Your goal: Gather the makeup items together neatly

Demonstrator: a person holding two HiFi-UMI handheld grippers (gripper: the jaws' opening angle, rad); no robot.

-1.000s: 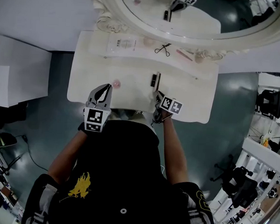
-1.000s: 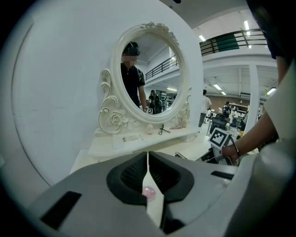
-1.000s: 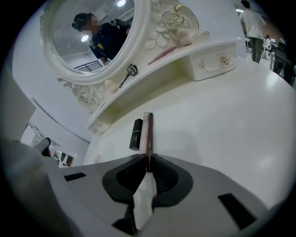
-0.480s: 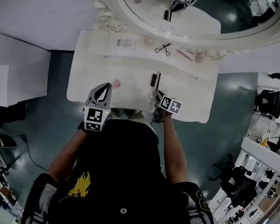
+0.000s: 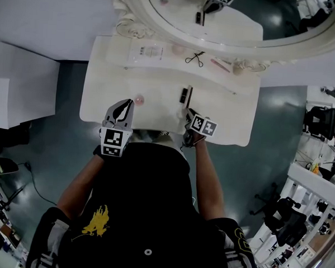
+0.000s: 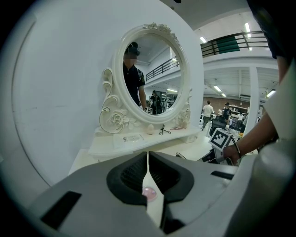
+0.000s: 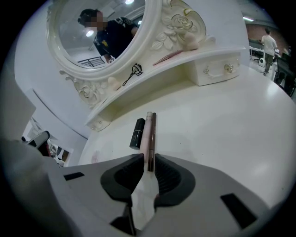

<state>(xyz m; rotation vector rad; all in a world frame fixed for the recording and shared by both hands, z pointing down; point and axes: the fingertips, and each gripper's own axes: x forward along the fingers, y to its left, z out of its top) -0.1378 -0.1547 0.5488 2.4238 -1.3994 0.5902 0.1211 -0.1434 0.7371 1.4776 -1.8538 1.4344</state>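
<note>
On the white vanity table (image 5: 224, 111) a black lipstick (image 7: 137, 133), a pale pink pencil (image 7: 148, 132) and a brown pencil (image 7: 152, 134) lie side by side. My right gripper (image 7: 149, 165) sits at their near end. Its jaws have just been opening, and they stand open with the brown pencil's tip loose between the pads. In the head view these items (image 5: 187, 96) lie just beyond the right gripper (image 5: 188, 112). My left gripper (image 5: 124, 105) is shut on nothing near the front edge. A small pink round item (image 5: 139, 100) lies just past its tips and shows under the jaws (image 6: 149, 192).
A raised shelf under the oval mirror (image 5: 229, 16) carries a clear packet (image 5: 145, 53), a pale sponge (image 5: 177, 49), an eyelash curler (image 5: 195, 58) and a pink stick (image 5: 220, 65). A small drawer (image 7: 216, 70) sits under the shelf's right end.
</note>
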